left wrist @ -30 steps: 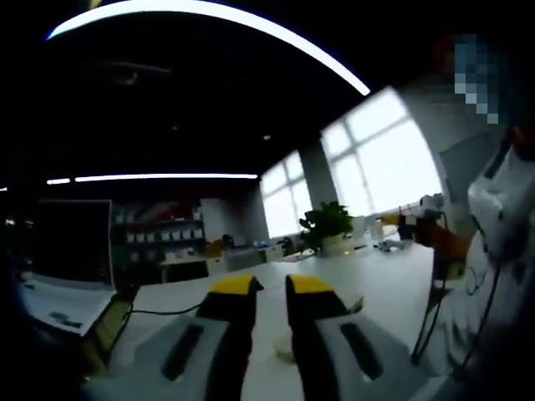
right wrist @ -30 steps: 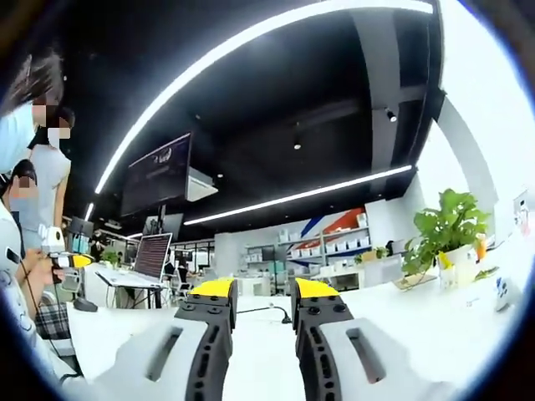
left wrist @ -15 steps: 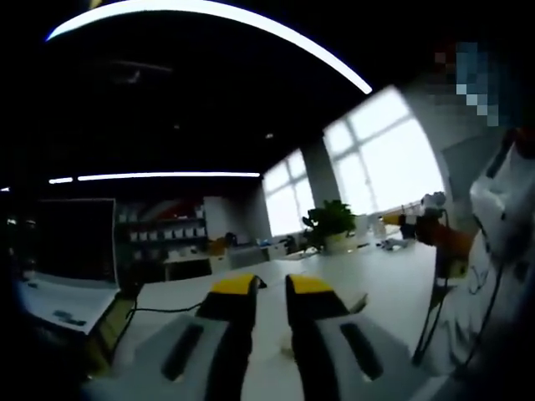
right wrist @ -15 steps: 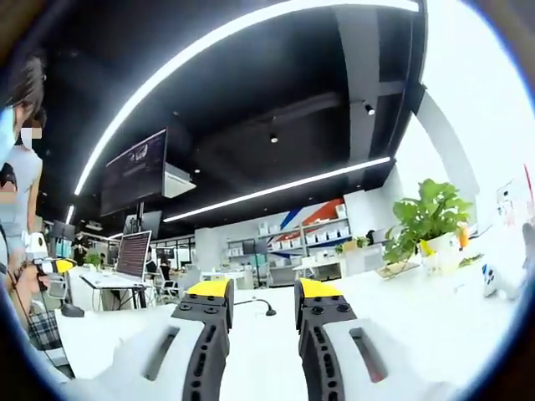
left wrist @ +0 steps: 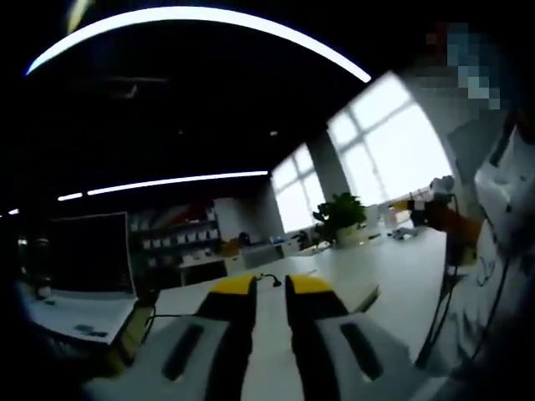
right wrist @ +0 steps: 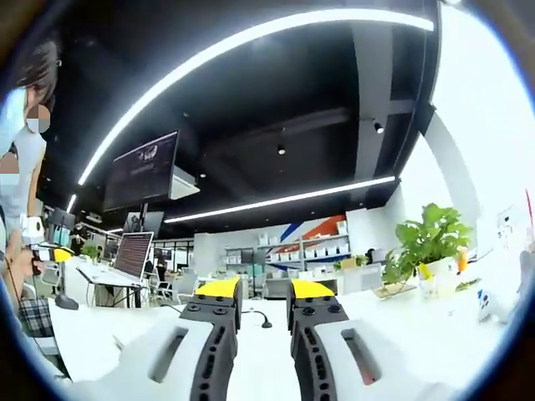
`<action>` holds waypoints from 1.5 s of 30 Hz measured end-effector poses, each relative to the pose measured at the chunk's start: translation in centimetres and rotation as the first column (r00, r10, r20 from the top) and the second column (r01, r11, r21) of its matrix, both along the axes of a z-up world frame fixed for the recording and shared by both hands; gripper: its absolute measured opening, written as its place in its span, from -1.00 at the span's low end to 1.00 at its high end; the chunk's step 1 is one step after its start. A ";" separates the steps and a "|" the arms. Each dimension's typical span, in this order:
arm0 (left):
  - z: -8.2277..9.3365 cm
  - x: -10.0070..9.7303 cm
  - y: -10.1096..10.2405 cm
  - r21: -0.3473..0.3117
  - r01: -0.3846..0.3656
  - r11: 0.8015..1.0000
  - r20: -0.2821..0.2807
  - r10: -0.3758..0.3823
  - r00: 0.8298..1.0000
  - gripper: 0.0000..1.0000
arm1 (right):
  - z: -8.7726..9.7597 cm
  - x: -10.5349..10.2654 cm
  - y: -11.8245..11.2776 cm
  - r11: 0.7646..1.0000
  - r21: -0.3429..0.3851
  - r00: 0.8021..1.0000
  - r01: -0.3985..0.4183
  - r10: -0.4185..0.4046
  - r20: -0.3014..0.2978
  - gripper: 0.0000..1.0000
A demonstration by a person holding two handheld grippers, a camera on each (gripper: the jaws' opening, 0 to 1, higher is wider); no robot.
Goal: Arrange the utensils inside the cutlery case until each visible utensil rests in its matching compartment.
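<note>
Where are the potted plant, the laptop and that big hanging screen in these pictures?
potted plant (right wrist: 430, 241): right gripper view, on its green leaves.
laptop (left wrist: 90, 255): left gripper view, on its dark open screen.
hanging screen (right wrist: 140, 171): right gripper view, on the middle of its dark face.

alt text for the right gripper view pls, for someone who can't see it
The right gripper, yellow-tipped jaws slightly apart and holding nothing, points level across a white table into an office. A potted plant stands at right, a laptop at left, curved ceiling lights above. A person stands at far left.
</note>
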State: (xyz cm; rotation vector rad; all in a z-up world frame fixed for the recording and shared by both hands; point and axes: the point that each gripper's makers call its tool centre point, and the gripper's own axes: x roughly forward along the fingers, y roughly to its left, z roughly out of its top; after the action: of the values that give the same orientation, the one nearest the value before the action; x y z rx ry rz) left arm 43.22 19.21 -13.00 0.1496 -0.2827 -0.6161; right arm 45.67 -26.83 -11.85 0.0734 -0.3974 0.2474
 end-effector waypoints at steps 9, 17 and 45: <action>0.3 0.1 -0.1 -0.050 0.026 0.998 -0.003 -0.026 1.000 -0.72 | -0.1 0.2 -1.0 0.999 0.012 1.000 0.031 -0.031 0.003 -0.63; 0.6 0.2 0.3 -0.087 0.035 0.996 0.002 -0.035 0.999 -0.74 | -0.1 0.3 -1.8 0.998 0.014 0.998 0.068 -0.068 0.008 -0.65; 2.8 -2.8 -0.4 -0.075 0.064 0.995 0.087 -0.057 0.995 -0.75 | 0.2 -0.1 -2.3 0.997 0.064 0.999 0.049 -0.049 -0.001 -0.78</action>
State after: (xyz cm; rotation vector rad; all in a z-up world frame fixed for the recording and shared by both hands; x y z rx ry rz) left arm 40.39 18.85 -10.25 0.0932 -0.3942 -0.6592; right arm 45.53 -29.15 -11.62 0.1266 -0.4075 0.1863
